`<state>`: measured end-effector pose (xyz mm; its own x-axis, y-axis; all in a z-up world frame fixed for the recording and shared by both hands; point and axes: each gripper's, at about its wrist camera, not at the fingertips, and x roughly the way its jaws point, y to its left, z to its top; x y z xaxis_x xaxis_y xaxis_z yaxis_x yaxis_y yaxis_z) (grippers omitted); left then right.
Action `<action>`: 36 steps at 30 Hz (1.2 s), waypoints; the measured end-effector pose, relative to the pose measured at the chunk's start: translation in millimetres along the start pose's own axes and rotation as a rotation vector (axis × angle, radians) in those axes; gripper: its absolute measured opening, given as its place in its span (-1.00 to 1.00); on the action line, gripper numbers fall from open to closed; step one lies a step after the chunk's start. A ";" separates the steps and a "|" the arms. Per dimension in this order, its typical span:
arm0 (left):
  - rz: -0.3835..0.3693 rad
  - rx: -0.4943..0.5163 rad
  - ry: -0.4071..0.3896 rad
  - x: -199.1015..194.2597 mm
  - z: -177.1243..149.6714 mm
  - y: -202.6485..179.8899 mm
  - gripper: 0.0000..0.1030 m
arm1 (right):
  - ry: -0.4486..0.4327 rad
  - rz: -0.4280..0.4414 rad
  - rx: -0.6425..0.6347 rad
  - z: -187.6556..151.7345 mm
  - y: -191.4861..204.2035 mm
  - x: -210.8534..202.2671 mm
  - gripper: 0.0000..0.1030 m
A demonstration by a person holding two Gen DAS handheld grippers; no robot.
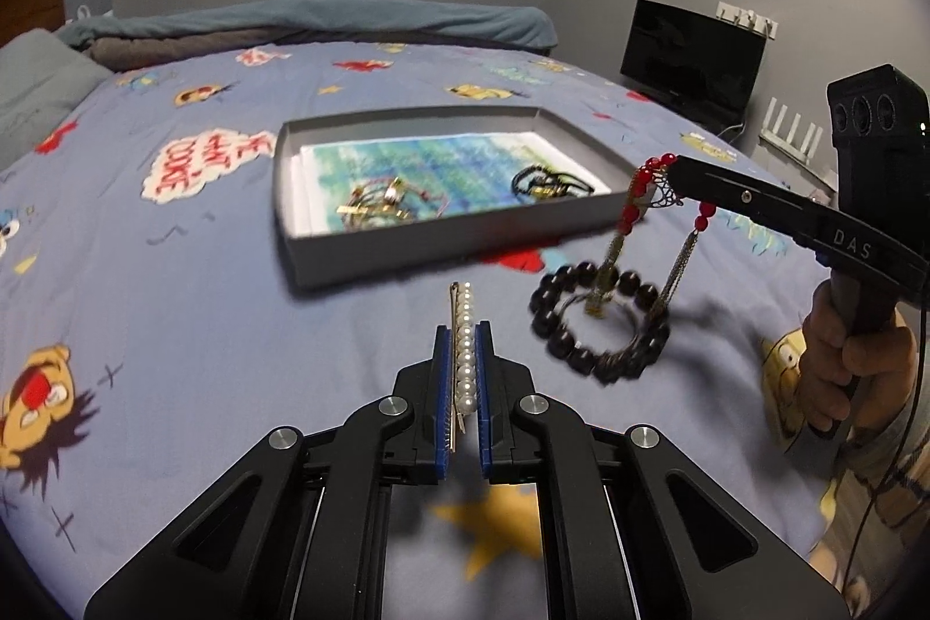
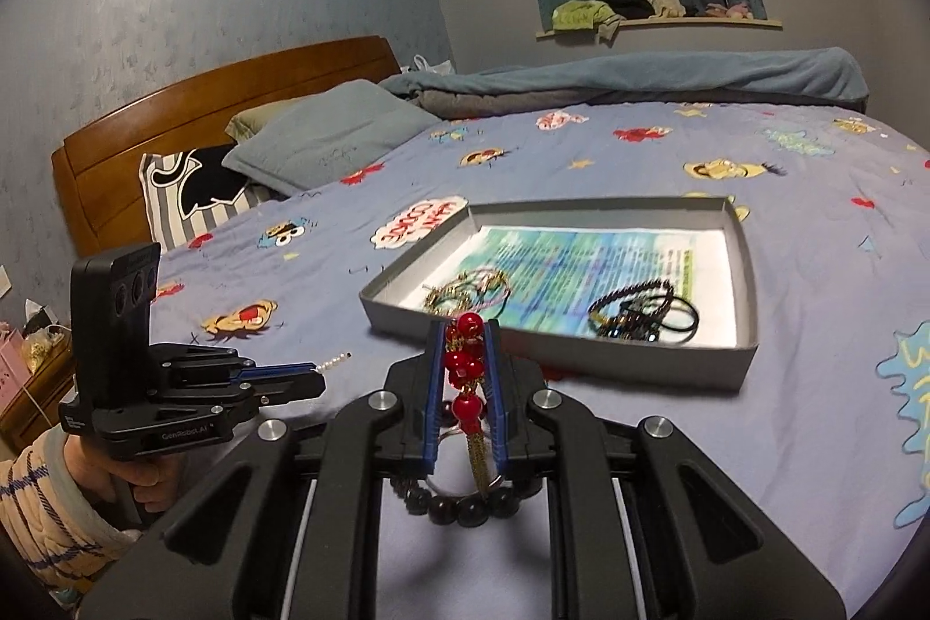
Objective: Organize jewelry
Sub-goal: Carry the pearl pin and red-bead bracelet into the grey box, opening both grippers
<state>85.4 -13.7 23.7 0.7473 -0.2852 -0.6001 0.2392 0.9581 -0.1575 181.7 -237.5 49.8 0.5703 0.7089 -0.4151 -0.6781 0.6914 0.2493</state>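
My left gripper [image 1: 463, 332] is shut on a pearl hair clip [image 1: 465, 347], held just above the bedsheet in front of the grey tray [image 1: 447, 236]. My right gripper [image 2: 463, 329] is shut on red-bead earrings [image 2: 465, 370] with gold tassels; they also show in the left wrist view [image 1: 633, 201], hanging over a black bead bracelet [image 1: 598, 323] that lies on the sheet. The tray [image 2: 558, 358] holds a gold and pink jewelry tangle [image 1: 381, 201] at the left and black hair bands [image 1: 549, 181] at the right.
The blue cartoon bedsheet [image 1: 174, 306] spreads all around the tray. Pillows [image 2: 325, 138] and a wooden headboard [image 2: 221, 91] lie at the far left in the right wrist view. A folded blanket [image 1: 325, 18] runs along the far edge. A black monitor [image 1: 691, 62] stands beyond the bed.
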 end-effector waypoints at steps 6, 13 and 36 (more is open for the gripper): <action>0.000 0.029 -0.017 -0.4 20.9 -11.0 -0.84 | -0.018 -0.010 0.010 11.8 -6.0 -4.8 -0.75; 0.002 0.041 -0.043 0.7 43.3 -12.7 -0.84 | -0.044 -0.060 -0.015 33.3 -9.9 -11.5 -0.75; 0.042 0.044 -0.039 55.2 102.3 7.1 -0.84 | -0.033 -0.124 -0.026 105.5 -56.9 48.1 -0.75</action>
<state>191.7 -25.2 69.6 0.7807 -0.2460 -0.5745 0.2335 0.9675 -0.0971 296.6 -228.0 108.0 0.6654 0.6225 -0.4119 -0.6128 0.7707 0.1747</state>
